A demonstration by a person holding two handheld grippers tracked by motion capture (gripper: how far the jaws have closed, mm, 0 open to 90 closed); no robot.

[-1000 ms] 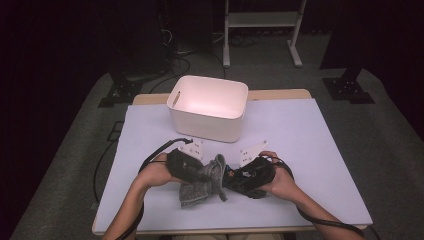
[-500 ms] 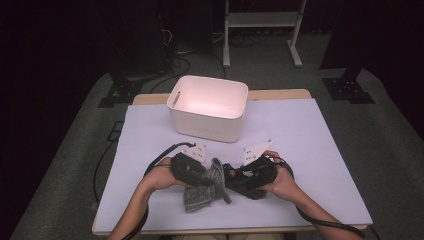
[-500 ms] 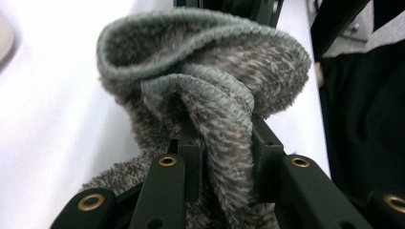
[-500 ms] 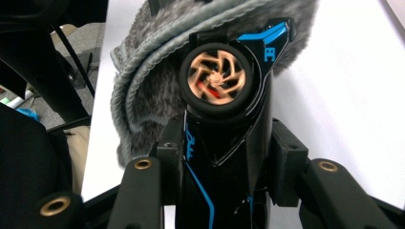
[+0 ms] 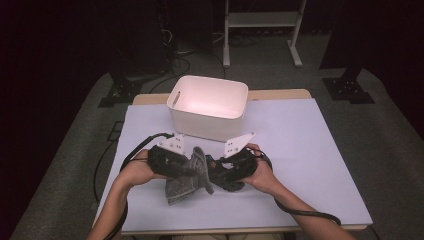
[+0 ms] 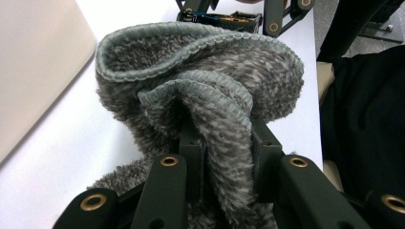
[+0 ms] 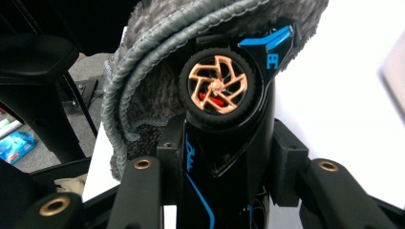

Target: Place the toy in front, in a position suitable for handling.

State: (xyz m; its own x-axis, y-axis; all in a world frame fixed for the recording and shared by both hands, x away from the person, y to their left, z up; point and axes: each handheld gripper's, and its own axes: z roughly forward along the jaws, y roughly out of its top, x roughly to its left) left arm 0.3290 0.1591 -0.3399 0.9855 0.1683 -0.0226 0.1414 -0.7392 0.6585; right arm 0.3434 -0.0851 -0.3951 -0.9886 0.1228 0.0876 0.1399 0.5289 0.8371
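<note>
Two grippers: left gripper (image 5: 186, 167) jaws clamp grey sock (image 6: 200, 86); right gripper (image 5: 216, 172) jaws clamp toy car (image 7: 224, 119); white bin (image 5: 208, 106) behind.

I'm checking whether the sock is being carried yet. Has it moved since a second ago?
Yes. The grey sock has shifted slightly up the high view, toward the white bin, between the left gripper and right gripper.

The bin (image 5: 209, 106) stands on the table (image 5: 310, 150), at its far middle. The sock (image 5: 189, 175) lies just nearer than the bin. The toy car (image 7: 224, 119) is right of the sock, touching it.
</note>
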